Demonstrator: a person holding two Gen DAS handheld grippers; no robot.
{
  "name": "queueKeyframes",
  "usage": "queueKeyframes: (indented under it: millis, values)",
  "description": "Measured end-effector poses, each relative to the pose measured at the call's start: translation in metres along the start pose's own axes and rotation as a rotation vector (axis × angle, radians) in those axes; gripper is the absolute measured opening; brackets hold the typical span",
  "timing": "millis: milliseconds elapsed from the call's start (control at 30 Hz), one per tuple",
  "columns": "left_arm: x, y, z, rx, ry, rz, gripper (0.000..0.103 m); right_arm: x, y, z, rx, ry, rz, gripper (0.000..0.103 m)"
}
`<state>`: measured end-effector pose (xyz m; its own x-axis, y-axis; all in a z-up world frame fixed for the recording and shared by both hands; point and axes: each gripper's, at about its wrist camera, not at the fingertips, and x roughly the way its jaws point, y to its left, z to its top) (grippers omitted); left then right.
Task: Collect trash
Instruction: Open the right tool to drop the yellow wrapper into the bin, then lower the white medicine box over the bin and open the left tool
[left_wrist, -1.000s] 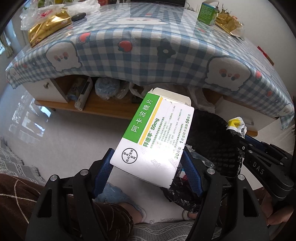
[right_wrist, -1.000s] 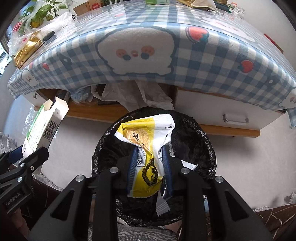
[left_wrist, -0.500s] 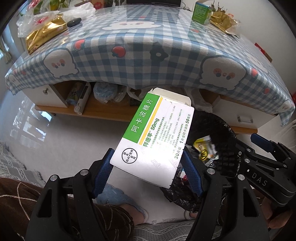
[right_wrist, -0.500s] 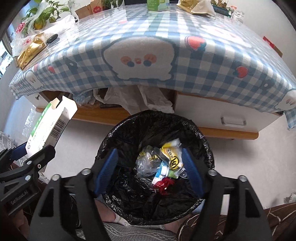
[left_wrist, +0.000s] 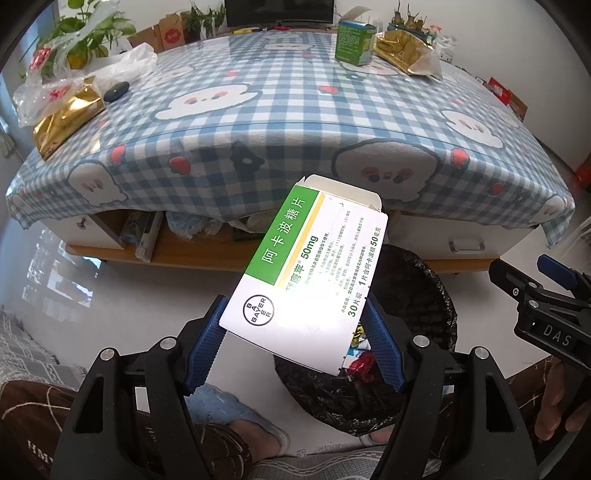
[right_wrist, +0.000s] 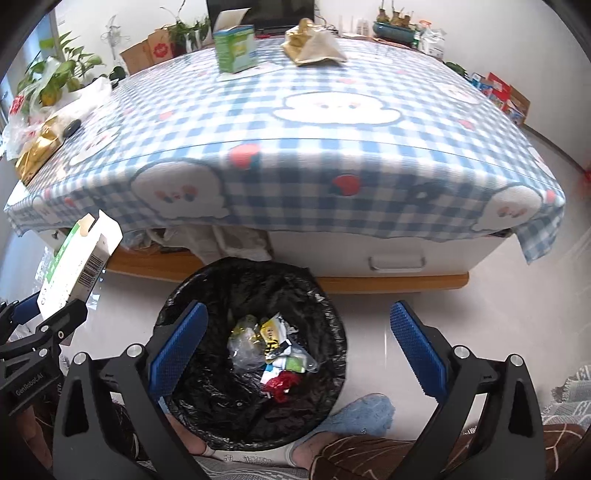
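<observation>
My left gripper (left_wrist: 295, 343) is shut on a white and green medicine box (left_wrist: 310, 273), held tilted with its open flap up, left of the bin. The box also shows at the left of the right wrist view (right_wrist: 79, 269). A bin lined with a black bag (right_wrist: 325, 295) stands on the floor in front of the table; several wrappers (right_wrist: 273, 354) lie inside, the yellow wrapper (right_wrist: 271, 332) among them. My right gripper (right_wrist: 297, 343) is open and empty above the bin. In the left wrist view the bin (left_wrist: 417, 295) sits behind the box.
A low table with a blue checked cloth (right_wrist: 332, 155) stands behind the bin. On it are a green carton (right_wrist: 236, 50), gold packets (right_wrist: 314, 46) (left_wrist: 66, 118) and plastic bags (left_wrist: 122, 66). The person's feet and slippers (right_wrist: 365, 410) are beside the bin.
My right gripper opened and dropped the yellow wrapper into the bin, then lifted and drew back. My left gripper kept hold of the medicine box and rose a little.
</observation>
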<state>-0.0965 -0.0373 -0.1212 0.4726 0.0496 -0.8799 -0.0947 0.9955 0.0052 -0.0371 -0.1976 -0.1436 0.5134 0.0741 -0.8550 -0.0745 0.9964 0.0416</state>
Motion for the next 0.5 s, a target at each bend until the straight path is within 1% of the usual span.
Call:
queueKeyframes:
  millis: [133, 300, 400, 500]
  values:
    - [0.009, -0.025, 0.001, 0.016, 0.016, -0.027, 0.070, 0.003, -0.021, -0.003, 0.018, 0.010, -0.020, 0.095]
    - [0.026, -0.054, -0.004, 0.046, 0.041, -0.048, 0.070, 0.014, -0.041, -0.016, 0.035, 0.035, -0.039, 0.095]
    - [0.040, -0.064, -0.007, 0.052, 0.066, -0.059, 0.070, 0.022, -0.054, -0.022, 0.047, 0.063, -0.051, 0.095]
    - [0.052, -0.073, -0.010, 0.064, 0.081, -0.057, 0.070, 0.025, -0.060, -0.025, 0.055, 0.070, -0.060, 0.095]
